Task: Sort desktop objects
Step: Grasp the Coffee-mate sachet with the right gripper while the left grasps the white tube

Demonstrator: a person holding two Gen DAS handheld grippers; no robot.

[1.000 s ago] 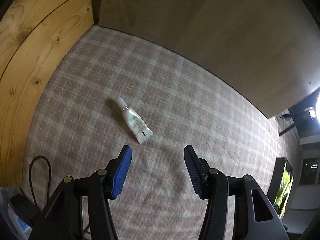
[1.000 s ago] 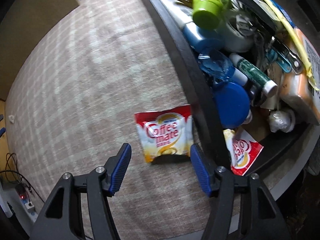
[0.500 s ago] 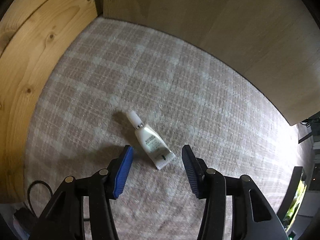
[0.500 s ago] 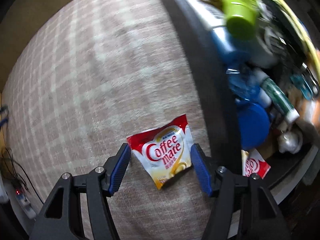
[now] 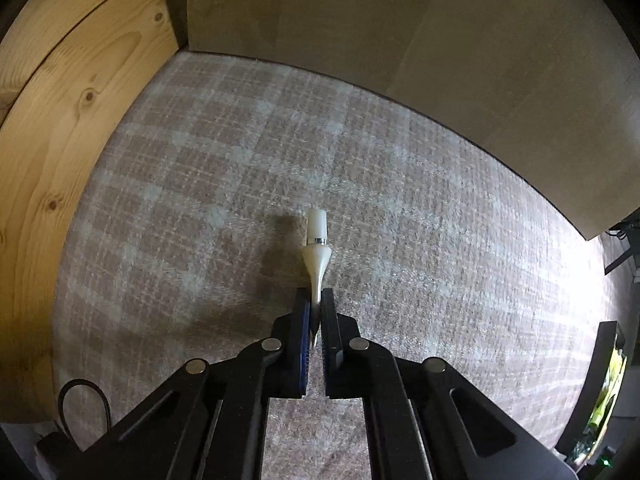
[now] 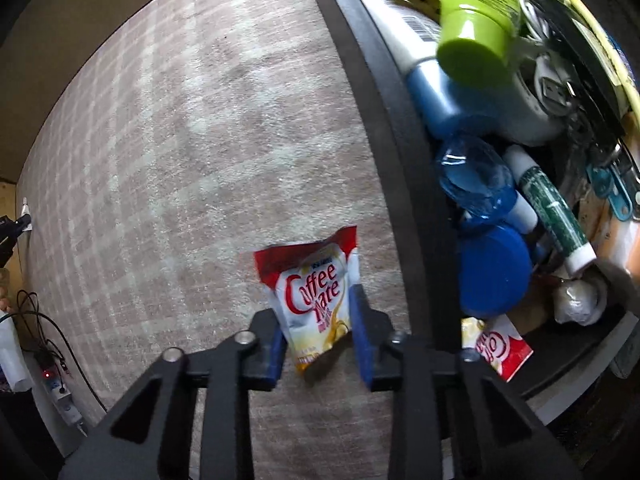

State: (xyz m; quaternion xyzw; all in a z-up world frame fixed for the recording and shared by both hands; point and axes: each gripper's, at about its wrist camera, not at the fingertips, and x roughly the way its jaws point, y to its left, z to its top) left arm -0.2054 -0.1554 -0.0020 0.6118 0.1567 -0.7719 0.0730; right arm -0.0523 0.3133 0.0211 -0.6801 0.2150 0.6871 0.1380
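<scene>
1. The left gripper (image 5: 316,308) is clenched on the flat crimped tail of a small white tube (image 5: 316,258). Its jaws have just been closing, and the tube sits pinched edge-on between the blue pads.
2. The tube's long axis runs straight away from the left gripper, cap at the far end, over the checked cloth (image 5: 400,208). It seems to be just above the cloth or barely touching it; which one cannot be told.
3. No writing can be read on the tube from this edge-on angle.
4. The right gripper (image 6: 320,332) points down at a red and white sachet (image 6: 316,292), and its jaws have just been closing. The blue pads press the sachet's two side edges, so it is grasped across its width.
5. The sachet's long axis points away from the right gripper, red top edge far. It reads "Coffee mate".
6. Just right of the sachet runs the dark rim of a full bin (image 6: 384,120), so the drop is likely a short move to the right.
7. In the bin lies a second sachet (image 6: 496,344) of the same brand, beside a blue lid (image 6: 492,272) and a green bottle (image 6: 476,28).
</scene>
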